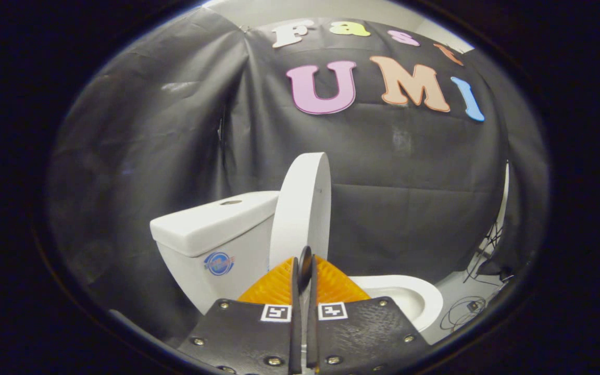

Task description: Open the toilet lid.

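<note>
Before the black cloth wall (138, 130), the tool (304, 265) is pinching the raised lid (302, 208); tip it gently onto the tank (211, 224).

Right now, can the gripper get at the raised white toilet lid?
Probably yes: the gripper looks nearly shut, fingertips right at the edge of the upright white toilet lid, nothing between them; whether they grip it is unclear.

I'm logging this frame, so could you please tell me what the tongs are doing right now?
Tongs: closed on the raised toilet lid, pinching its lower edge.
</note>
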The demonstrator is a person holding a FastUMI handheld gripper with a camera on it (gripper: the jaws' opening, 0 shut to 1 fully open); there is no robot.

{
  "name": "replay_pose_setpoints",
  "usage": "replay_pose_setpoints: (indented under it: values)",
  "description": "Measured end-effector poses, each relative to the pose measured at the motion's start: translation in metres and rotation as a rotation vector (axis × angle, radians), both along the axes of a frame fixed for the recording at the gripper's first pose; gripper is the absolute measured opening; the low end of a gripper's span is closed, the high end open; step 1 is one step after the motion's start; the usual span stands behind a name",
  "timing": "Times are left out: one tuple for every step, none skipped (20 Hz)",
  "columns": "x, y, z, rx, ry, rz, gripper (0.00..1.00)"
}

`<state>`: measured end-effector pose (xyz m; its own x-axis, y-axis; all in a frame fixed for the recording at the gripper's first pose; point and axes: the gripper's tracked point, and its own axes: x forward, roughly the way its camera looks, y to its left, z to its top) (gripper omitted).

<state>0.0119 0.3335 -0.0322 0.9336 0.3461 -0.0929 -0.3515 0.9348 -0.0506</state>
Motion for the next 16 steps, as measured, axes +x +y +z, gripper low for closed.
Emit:
replay_pose_setpoints:
  values:
    - [-0.001, 0.005, -0.001, -0.004, -0.005, 0.004, 0.04]
    - [-0.001, 0.007, -0.001, -0.01, -0.012, 0.0, 0.05]
    - [-0.002, 0.009, 0.0, -0.023, -0.021, -0.002, 0.04]
    - [-0.004, 0.013, -0.001, -0.042, -0.03, -0.003, 0.04]
    - [-0.005, 0.017, -0.001, -0.063, -0.041, -0.002, 0.04]
    - [-0.006, 0.02, -0.002, -0.085, -0.051, -0.002, 0.05]
    - [-0.007, 0.023, -0.001, -0.093, -0.057, -0.001, 0.05]
    - [-0.009, 0.025, -0.002, -0.09, -0.058, 0.003, 0.05]
    - [-0.008, 0.029, -0.002, -0.082, -0.056, 0.015, 0.05]
    - [-0.008, 0.032, -0.003, -0.068, -0.046, 0.025, 0.05]
    - [-0.008, 0.034, -0.003, -0.047, -0.036, 0.031, 0.05]
    - [-0.007, 0.038, -0.005, -0.029, -0.02, 0.044, 0.05]
    - [-0.009, 0.041, -0.004, -0.018, -0.015, 0.056, 0.05]
    - [-0.009, 0.045, -0.006, -0.016, -0.009, 0.073, 0.07]
    - [-0.01, 0.047, -0.006, -0.01, -0.008, 0.085, 0.07]
    - [-0.009, 0.051, -0.006, -0.005, -0.001, 0.099, 0.11]
